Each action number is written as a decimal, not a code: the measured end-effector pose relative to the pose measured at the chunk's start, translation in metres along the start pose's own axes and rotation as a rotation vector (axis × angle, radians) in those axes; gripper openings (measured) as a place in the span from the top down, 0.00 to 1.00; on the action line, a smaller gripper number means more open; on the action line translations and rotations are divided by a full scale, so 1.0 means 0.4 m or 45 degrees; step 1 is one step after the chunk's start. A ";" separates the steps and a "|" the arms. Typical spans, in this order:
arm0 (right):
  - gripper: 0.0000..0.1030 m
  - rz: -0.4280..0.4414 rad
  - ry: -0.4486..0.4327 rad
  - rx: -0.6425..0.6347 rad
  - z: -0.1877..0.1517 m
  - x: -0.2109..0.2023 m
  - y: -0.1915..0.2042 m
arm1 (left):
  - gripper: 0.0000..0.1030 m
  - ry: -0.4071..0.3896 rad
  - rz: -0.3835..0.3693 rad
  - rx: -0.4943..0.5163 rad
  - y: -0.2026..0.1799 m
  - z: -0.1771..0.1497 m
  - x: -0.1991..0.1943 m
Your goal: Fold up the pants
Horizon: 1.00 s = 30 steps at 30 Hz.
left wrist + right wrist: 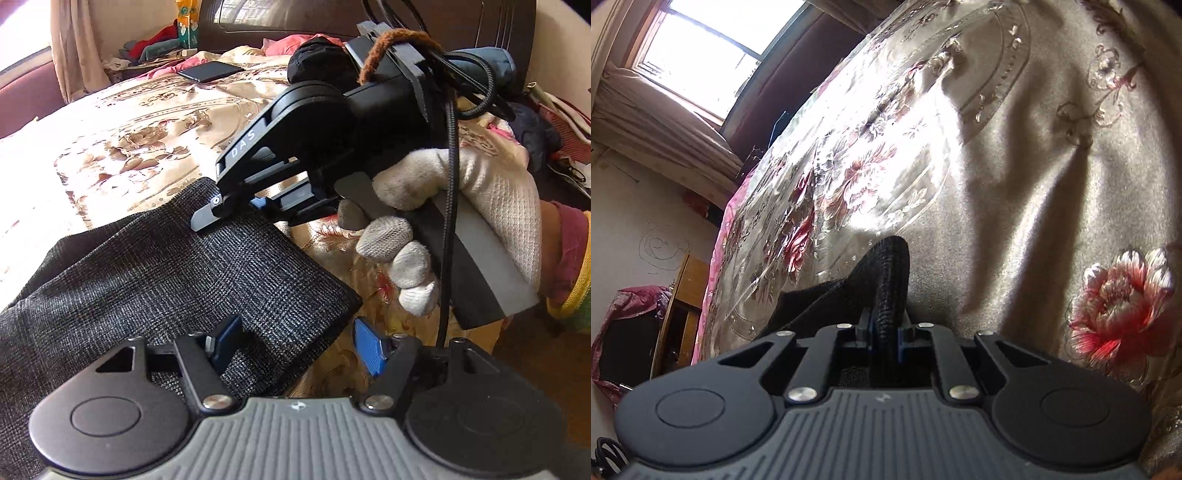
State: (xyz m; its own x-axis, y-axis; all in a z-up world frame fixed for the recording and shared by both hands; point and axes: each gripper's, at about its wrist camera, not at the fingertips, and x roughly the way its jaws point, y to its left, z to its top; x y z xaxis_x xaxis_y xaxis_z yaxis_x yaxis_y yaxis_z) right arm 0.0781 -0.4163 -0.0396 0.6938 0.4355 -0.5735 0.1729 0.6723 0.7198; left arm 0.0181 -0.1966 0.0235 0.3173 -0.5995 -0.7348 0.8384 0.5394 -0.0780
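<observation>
1. Left wrist view: the dark grey checked woven pants lie on the cream satin bedspread with brown floral print, their long axis running from the lower left corner up toward the middle of the picture, where a straight hem edge faces right.
2. Same view: the left gripper stands with its blue-padded jaws well apart. The left pad sits over the cloth near the hem's lower corner, the right pad over bare bedspread; neither pad presses on anything.
3. Same view: the right gripper, black and held by a hand in a white knitted glove, reaches in from the right and meets the upper corner of the hem. Its jaws look nearly together on the cloth edge there.
4. Same view: a dark flat phone lies far back on the bed, and a dark wooden headboard stands behind it.
5. Right wrist view: the right gripper is clamped on a thick folded band of the pants, which rises upright from between the jaws and curls over at its top. More dark cloth trails off to the left.
6. Same view: the bedspread fills the background, with a bright window at upper left.
</observation>
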 end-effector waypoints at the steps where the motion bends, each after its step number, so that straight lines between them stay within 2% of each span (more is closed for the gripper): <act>1: 0.80 0.012 -0.001 0.004 -0.006 -0.008 -0.001 | 0.24 -0.004 0.010 0.008 0.007 -0.008 -0.012; 3: 0.78 -0.010 -0.018 -0.033 -0.019 -0.030 0.006 | 0.24 -0.013 0.035 0.019 0.018 -0.016 -0.035; 8: 0.68 -0.002 0.009 -0.064 -0.058 -0.072 0.014 | 0.24 -0.034 0.126 0.011 0.057 -0.044 -0.083; 12: 0.66 0.008 0.042 -0.035 -0.092 -0.073 0.007 | 0.24 -0.017 0.193 -0.049 0.125 -0.068 -0.100; 17: 0.66 0.042 0.043 0.054 -0.099 -0.068 -0.003 | 0.24 -0.020 0.166 -0.173 0.179 -0.105 -0.123; 21: 0.65 0.042 0.070 0.082 -0.081 -0.034 -0.007 | 0.24 -0.050 0.161 -0.187 0.171 -0.119 -0.131; 23: 0.68 0.036 0.062 0.096 -0.078 -0.019 -0.002 | 0.24 -0.060 0.158 -0.183 0.168 -0.119 -0.130; 25: 0.85 -0.011 0.046 0.088 -0.083 -0.021 0.017 | 0.24 -0.067 0.154 -0.172 0.167 -0.121 -0.137; 30: 0.90 -0.051 0.010 0.046 -0.088 -0.053 0.078 | 0.24 -0.088 0.155 -0.171 0.177 -0.127 -0.148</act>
State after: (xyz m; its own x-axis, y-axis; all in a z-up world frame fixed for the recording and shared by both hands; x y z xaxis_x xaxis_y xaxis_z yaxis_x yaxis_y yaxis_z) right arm 0.0442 -0.3836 -0.0187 0.6806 0.4134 -0.6048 0.2253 0.6675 0.7097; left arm 0.0363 -0.0929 0.0274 0.4464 -0.5613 -0.6969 0.7265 0.6820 -0.0840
